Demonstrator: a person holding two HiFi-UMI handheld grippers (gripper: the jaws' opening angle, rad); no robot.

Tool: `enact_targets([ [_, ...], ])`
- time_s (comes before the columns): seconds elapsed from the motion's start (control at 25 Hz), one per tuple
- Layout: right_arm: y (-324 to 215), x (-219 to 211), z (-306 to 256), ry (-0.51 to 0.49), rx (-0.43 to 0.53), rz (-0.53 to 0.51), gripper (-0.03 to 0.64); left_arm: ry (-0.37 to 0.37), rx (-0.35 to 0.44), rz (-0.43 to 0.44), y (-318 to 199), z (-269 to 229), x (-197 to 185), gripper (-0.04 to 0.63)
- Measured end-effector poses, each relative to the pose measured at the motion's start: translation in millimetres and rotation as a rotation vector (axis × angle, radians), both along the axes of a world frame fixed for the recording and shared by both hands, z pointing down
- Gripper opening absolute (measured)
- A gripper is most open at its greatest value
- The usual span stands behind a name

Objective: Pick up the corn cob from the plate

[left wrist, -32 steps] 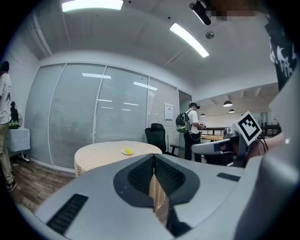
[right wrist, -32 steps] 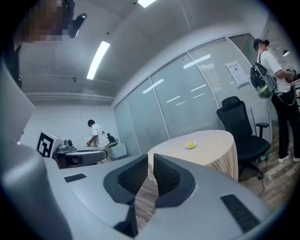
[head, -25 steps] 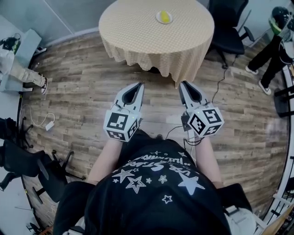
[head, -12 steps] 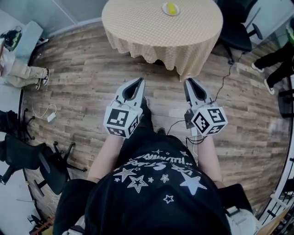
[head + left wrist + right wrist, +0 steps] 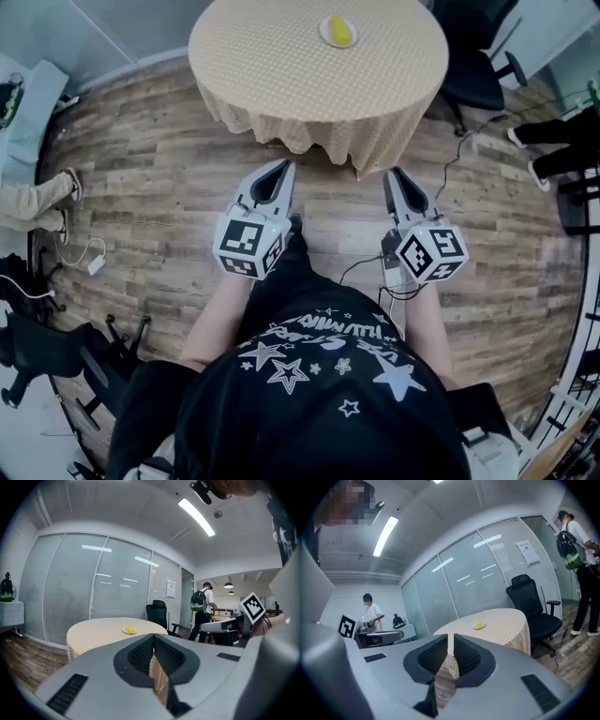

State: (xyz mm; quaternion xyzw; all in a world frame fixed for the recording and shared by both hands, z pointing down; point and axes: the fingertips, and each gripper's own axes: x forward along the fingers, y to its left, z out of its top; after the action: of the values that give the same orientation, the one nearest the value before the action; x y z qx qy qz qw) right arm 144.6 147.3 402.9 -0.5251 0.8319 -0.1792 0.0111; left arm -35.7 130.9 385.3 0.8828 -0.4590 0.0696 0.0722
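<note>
The yellow corn cob (image 5: 338, 29) lies on a small white plate (image 5: 326, 36) at the far side of a round table (image 5: 281, 66) with a beige cloth. Both grippers hang over the wooden floor, short of the table's near edge and well apart from the corn. My left gripper (image 5: 284, 166) is shut and empty, its tips touching. My right gripper (image 5: 392, 172) is shut and empty too. In the left gripper view the corn (image 5: 130, 629) shows above the shut left gripper (image 5: 153, 635). In the right gripper view the corn (image 5: 478, 624) shows beyond the right gripper (image 5: 451, 635).
A black office chair (image 5: 473, 56) stands right of the table. A cable (image 5: 450, 164) runs over the floor near it. One person's legs (image 5: 37, 202) show at the left edge, another's (image 5: 553, 150) at the right. More chairs (image 5: 56, 347) stand at the lower left.
Both grippers have moved forward toward the table, which now sits closer to them in the head view. Both stay shut. The person at the left has slid toward the picture's edge.
</note>
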Motion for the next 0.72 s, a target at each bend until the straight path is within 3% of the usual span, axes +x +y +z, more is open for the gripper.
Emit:
enact_targets([
  [0.32,-87,2,-8,0.025,-0.017,0.068,0.052,-0.005,-0.010,0.071,-87,-1,-2,0.009],
  [0.72,-159,-27,-1,0.047,-0.067,0.098,0.052,0.000,-0.050,0.129,-168,8,-21,0.009],
])
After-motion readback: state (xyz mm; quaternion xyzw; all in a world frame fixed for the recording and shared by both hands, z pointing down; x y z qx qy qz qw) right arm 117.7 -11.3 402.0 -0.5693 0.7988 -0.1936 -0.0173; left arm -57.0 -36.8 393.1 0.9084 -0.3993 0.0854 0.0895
